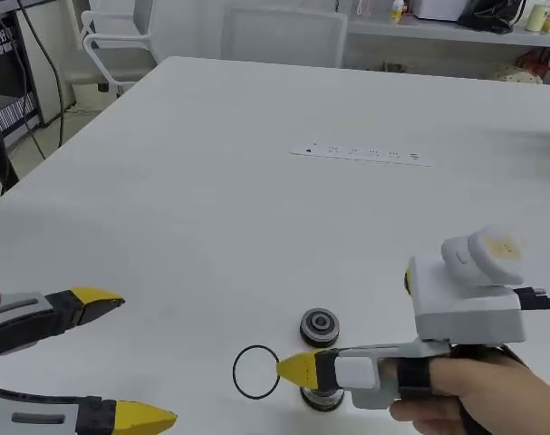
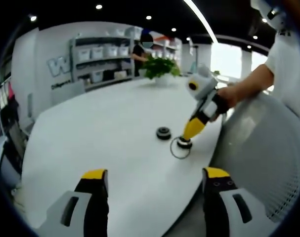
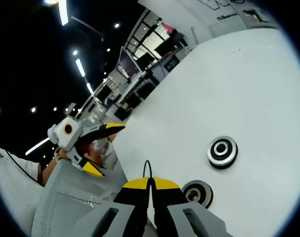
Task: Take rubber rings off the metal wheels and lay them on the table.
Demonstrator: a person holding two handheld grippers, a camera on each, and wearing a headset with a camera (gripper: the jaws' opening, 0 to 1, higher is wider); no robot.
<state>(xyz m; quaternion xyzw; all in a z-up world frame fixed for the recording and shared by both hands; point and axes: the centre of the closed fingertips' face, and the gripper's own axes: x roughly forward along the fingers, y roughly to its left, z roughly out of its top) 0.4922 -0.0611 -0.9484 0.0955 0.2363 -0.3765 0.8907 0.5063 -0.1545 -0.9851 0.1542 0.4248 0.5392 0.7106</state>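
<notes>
My right gripper (image 1: 291, 368) (image 3: 150, 183) is shut, its yellow tips pinching the edge of a thin black rubber ring (image 1: 255, 372) (image 2: 179, 149) that rests low on the white table (image 1: 211, 199). In the right gripper view the rubber ring (image 3: 147, 168) shows edge-on as a dark line rising from the tips. One metal wheel (image 1: 320, 326) (image 3: 222, 151) stands just beyond the gripper. A second wheel (image 1: 323, 399) (image 3: 197, 192) sits partly hidden under it. My left gripper (image 1: 125, 358) (image 2: 154, 174) hangs open at the near left, well apart from the wheels.
A white power strip (image 1: 361, 154) lies across the middle of the table. White chairs (image 1: 284, 36) stand at the far end, and a mesh chair (image 2: 258, 148) is close to the near edge. Shelves line the back wall.
</notes>
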